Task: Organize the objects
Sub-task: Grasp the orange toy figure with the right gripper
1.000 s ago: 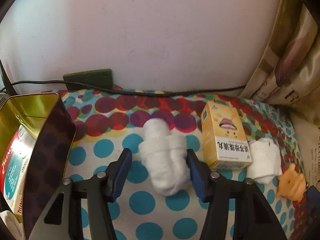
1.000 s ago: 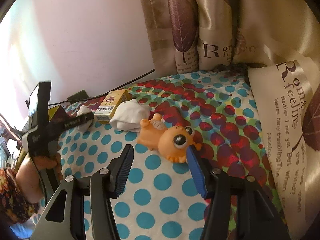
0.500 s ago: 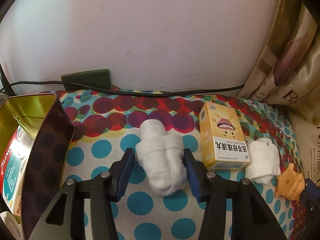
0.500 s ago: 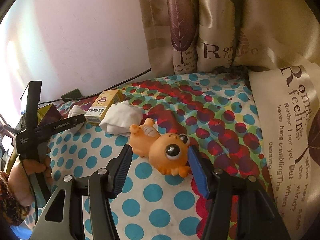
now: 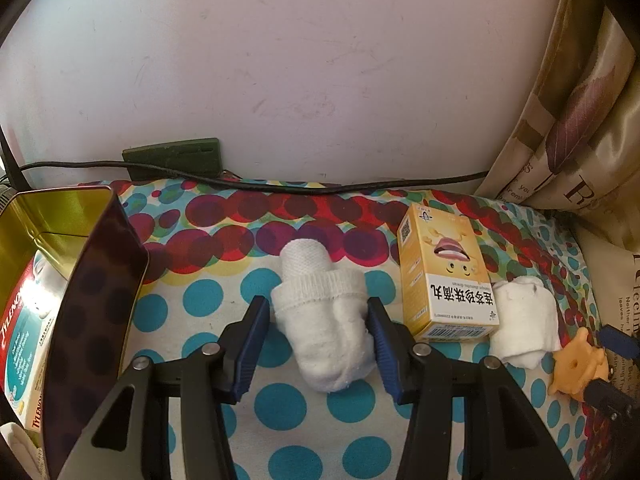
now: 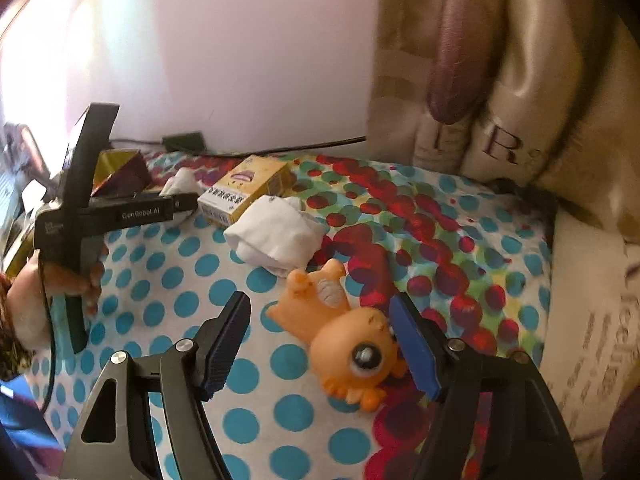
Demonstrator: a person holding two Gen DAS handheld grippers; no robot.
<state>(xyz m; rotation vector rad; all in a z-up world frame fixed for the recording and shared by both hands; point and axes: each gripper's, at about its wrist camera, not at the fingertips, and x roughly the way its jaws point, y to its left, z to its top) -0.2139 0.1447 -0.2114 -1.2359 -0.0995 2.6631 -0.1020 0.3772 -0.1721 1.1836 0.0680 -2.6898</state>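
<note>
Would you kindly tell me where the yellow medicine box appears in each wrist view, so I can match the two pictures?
Left wrist view: the yellow medicine box lies right of centre, between the rolled white sock and the folded white cloth.
Right wrist view: it sits upper left of centre, far from the camera.
Shared landmark: the folded white cloth lies against the box in both views.

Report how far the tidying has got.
Done: a medicine box already lies inside the open tin. In hand: the left gripper is closed on a rolled white sock; the right gripper straddles the orange toy, jaws opening, not gripping. Left: the yellow box and the second sock lie on the dotted cloth.
</note>
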